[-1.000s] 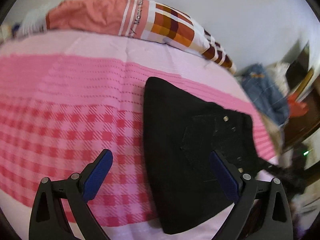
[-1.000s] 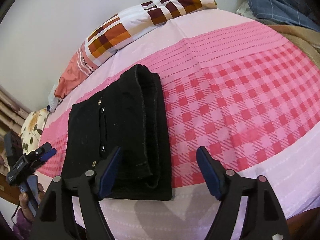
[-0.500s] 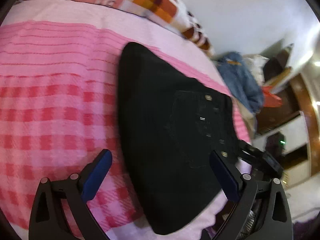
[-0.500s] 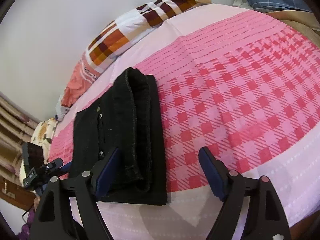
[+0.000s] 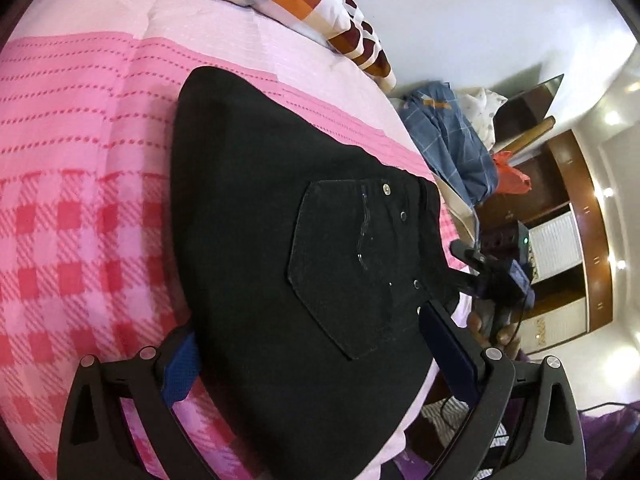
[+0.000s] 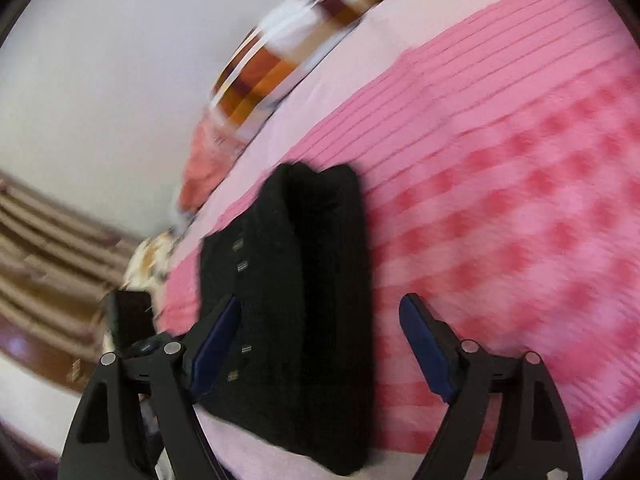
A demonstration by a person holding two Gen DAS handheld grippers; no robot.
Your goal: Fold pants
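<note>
The black pants (image 5: 280, 248) lie folded on the pink checked bed cover (image 5: 80, 184), back pocket and rivets facing up. In the right wrist view they show as a stacked black bundle (image 6: 304, 304) near the bed's front edge. My left gripper (image 5: 316, 354) is open and straddles the near end of the pants, its left blue pad (image 5: 182, 364) partly tucked under the cloth edge. My right gripper (image 6: 320, 344) is open, with its jaws either side of the bundle's near end. It also shows in the left wrist view (image 5: 496, 276) beside the waistband.
A checked orange-and-brown pillow (image 5: 304, 4) lies at the head of the bed against the white wall. A blue plaid garment (image 5: 452, 144) and an orange bag sit past the bed's right side. Wooden cabinets stand further right. The right wrist view is motion-blurred.
My left gripper has moved closer and lower over the pants, its left pad now at the cloth edge. My right gripper has swung left and nearer to the bundle.
</note>
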